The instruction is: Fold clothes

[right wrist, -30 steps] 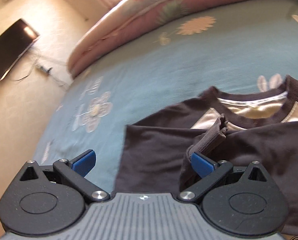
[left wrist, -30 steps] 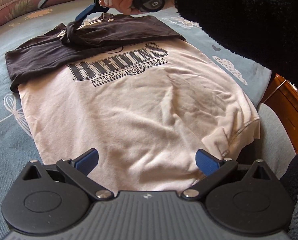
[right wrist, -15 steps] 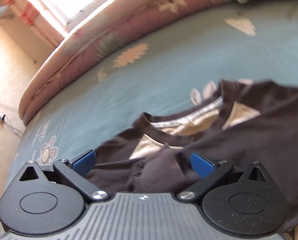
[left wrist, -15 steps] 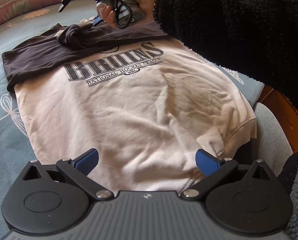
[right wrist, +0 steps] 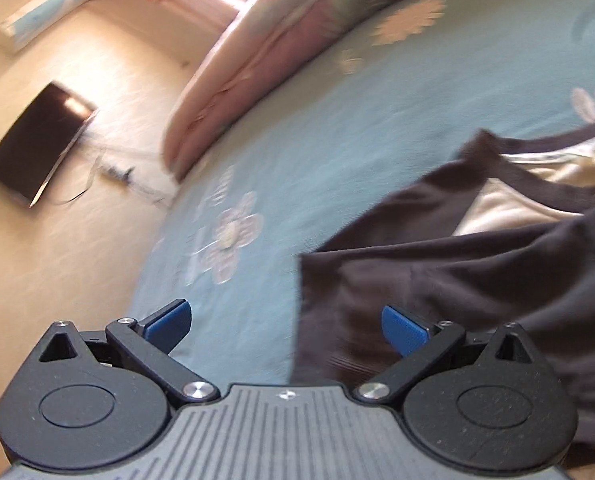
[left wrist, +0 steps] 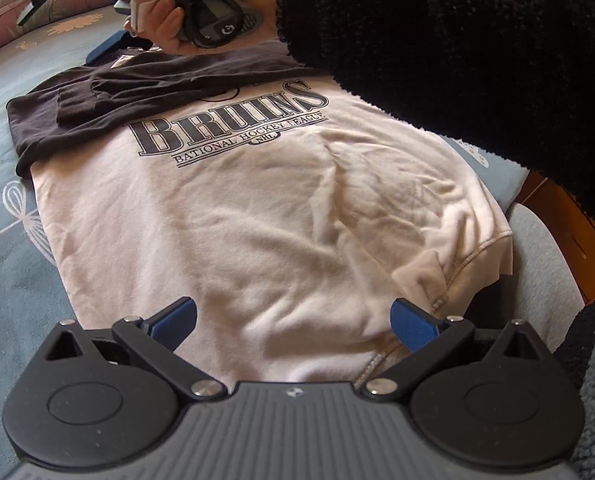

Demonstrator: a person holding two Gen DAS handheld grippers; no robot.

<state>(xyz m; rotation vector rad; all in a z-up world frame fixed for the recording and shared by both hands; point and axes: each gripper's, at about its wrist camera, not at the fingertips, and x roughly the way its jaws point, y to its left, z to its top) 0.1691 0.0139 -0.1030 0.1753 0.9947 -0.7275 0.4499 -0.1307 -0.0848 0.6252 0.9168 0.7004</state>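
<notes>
Left wrist view: shirt [left wrist: 281,216] lies flat on the bed [left wrist: 5,184], dark sleeves [left wrist: 109,100] folded across the chest above the print; left tool [left wrist: 293,320] spread wide, empty, at the hem. Right wrist view: right tool [right wrist: 285,324] also wide, empty, over a sleeve's edge. For a neat fold, judged best to pinch hem corners evenly and keep sleeves undisturbed
</notes>
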